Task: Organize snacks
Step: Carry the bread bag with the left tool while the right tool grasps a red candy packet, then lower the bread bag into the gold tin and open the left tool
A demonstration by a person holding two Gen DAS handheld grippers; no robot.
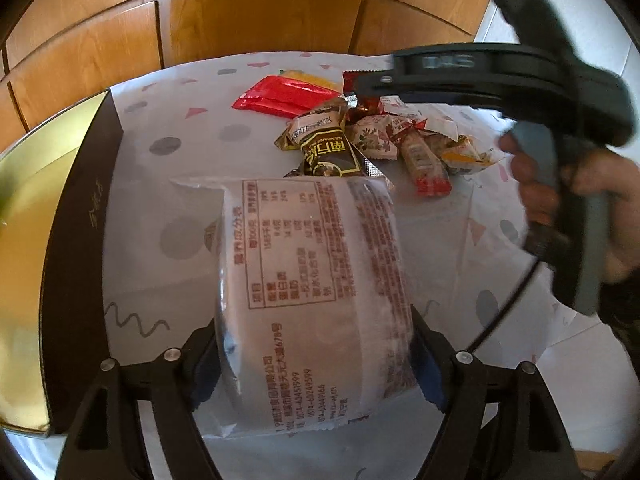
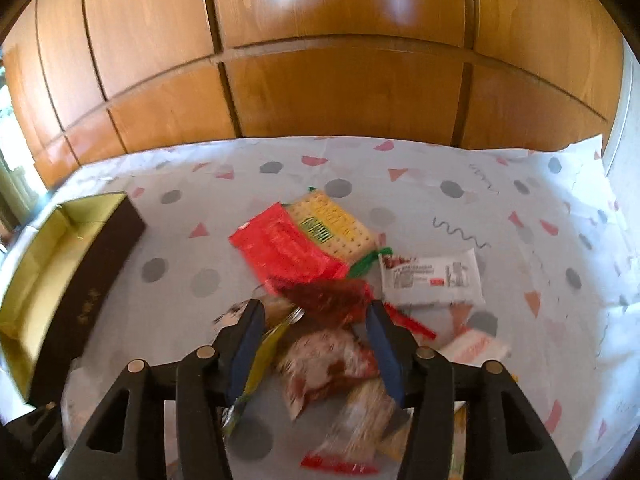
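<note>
Gripping a white snack packet (image 1: 316, 292) across its width, the left gripper (image 1: 316, 364) has its blue pads pressed into both sides of the wrapper, printed back facing up — held that way, I judge, so the long packet can be swung over to the gold-lined box (image 1: 60, 240) just to its left. The box sits open with its dark wall toward the packet, so it is probably where the snacks are meant to go. Beyond the packet lies the snack pile (image 1: 384, 140) on the patterned tablecloth (image 1: 168, 160), with a red packet (image 1: 284, 96) at its far edge. A person's hand (image 1: 560, 200) at the right holds the other tool above that pile.

From the right wrist view, the right gripper (image 2: 316, 336) hangs over the pile with its jaws spread and nothing pinched — a pale flowered packet (image 2: 324, 364) and a dark red wrapper (image 2: 332, 300) lie beneath the gap, though blur hides whether a pad touches either. It seems poised to choose the next item. A yellow cracker pack (image 2: 336, 220) and a white bar (image 2: 432, 280) lie further off; the box (image 2: 48, 280) stands well apart at the left.
</note>
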